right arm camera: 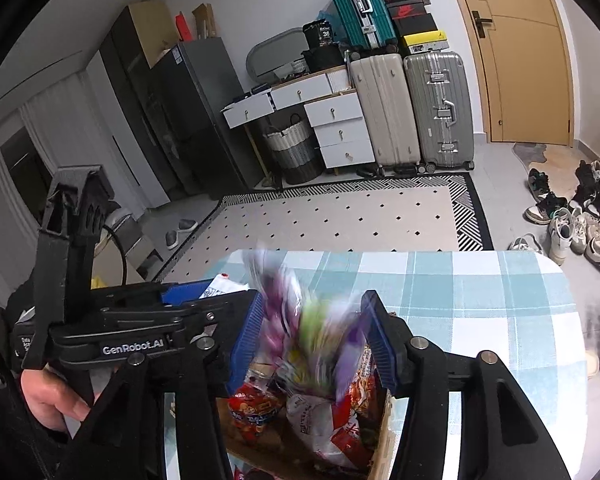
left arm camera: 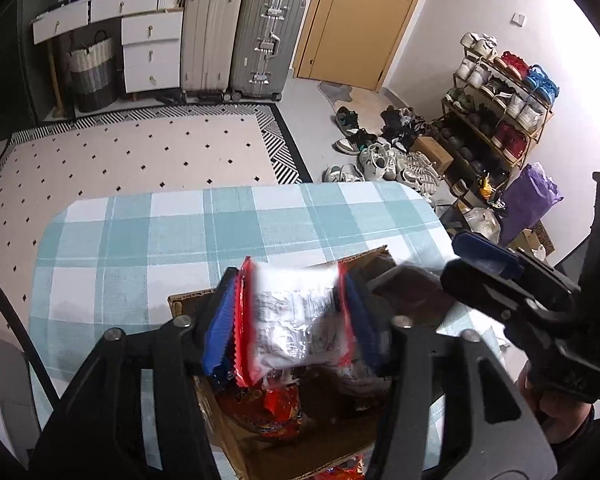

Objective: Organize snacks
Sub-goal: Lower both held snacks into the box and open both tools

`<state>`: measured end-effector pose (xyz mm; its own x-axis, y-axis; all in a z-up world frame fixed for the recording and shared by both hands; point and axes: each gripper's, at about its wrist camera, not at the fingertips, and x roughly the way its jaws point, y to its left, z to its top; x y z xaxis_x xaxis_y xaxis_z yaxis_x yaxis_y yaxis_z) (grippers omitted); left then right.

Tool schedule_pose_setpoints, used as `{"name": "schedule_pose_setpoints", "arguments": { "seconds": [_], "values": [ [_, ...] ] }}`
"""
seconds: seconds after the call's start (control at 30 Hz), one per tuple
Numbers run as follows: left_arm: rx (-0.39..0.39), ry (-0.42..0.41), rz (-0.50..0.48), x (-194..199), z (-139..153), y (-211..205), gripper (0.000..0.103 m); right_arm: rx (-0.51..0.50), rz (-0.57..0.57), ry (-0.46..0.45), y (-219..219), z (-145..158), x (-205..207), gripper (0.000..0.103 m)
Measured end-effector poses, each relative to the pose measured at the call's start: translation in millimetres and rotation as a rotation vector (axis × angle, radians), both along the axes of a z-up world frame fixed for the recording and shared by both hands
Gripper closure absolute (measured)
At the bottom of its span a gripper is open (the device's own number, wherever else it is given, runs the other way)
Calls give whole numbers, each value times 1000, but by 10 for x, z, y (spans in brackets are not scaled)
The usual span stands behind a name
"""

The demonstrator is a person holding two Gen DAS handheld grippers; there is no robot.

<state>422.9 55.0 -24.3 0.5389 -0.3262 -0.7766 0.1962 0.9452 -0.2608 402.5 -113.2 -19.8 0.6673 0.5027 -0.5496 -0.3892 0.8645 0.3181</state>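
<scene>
My left gripper [left arm camera: 294, 316] is clamped on a red and white snack bag [left arm camera: 296, 320]. The bag sits right between my two blue pads [left arm camera: 220, 320], and both pads press on its sides. I hold it up over the cardboard box [left arm camera: 220, 416]. The box is open at the top and stands on the surface [left arm camera: 140, 248], which has a blue and white checked cloth on it. Down inside the box, right under my bag, lies a red and orange snack pack [left arm camera: 276, 408].

My right gripper [right arm camera: 314, 340] has a purple and green snack bag [right arm camera: 300, 320] between its pads. The bag looks blurry, so I cannot read it. The left pad touches the bag. Whether the right pad touches it I cannot tell, so I cannot say if this gripper is clamped or loose. This bag is also over the box [right arm camera: 384, 436], just above its open top. Below it in the box I see a red snack pack [right arm camera: 252, 408] and a white and red bag [right arm camera: 320, 420] lying close together.

In the left view my right gripper [left arm camera: 484, 260] shows at the right side, near the box's far corner. In the right view my left gripper [right arm camera: 196, 300] shows at the left side, just beside my right one.
</scene>
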Motion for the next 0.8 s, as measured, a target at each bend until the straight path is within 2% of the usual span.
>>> {"name": "schedule_pose_setpoints", "arguments": {
  "seconds": [0.07, 0.27, 0.37, 0.63, 0.73, 0.8],
  "values": [
    [15, 26, 21, 14, -65, 22, 36, -11, 2, -3, 0, -27, -1, 37],
    [43, 15, 57, -100, -83, 124, 26, -8, -12, -56, -127, 25, -166, 36],
    [39, 8, 67, -210, -39, 170, 25, -1, -26, -68, -202, 81, -271, 35],
    [123, -57, 104, -606, 157, 184, 22, 13, -38, -97, -277, 258, -576, 30],
    [134, -69, 112, -741, 219, 190, 22, 21, -34, -104, -279, 301, -704, 30],
    [141, -75, 119, -847, 249, 198, 22, 18, -34, -108, -268, 322, -776, 26]
  ]
}}
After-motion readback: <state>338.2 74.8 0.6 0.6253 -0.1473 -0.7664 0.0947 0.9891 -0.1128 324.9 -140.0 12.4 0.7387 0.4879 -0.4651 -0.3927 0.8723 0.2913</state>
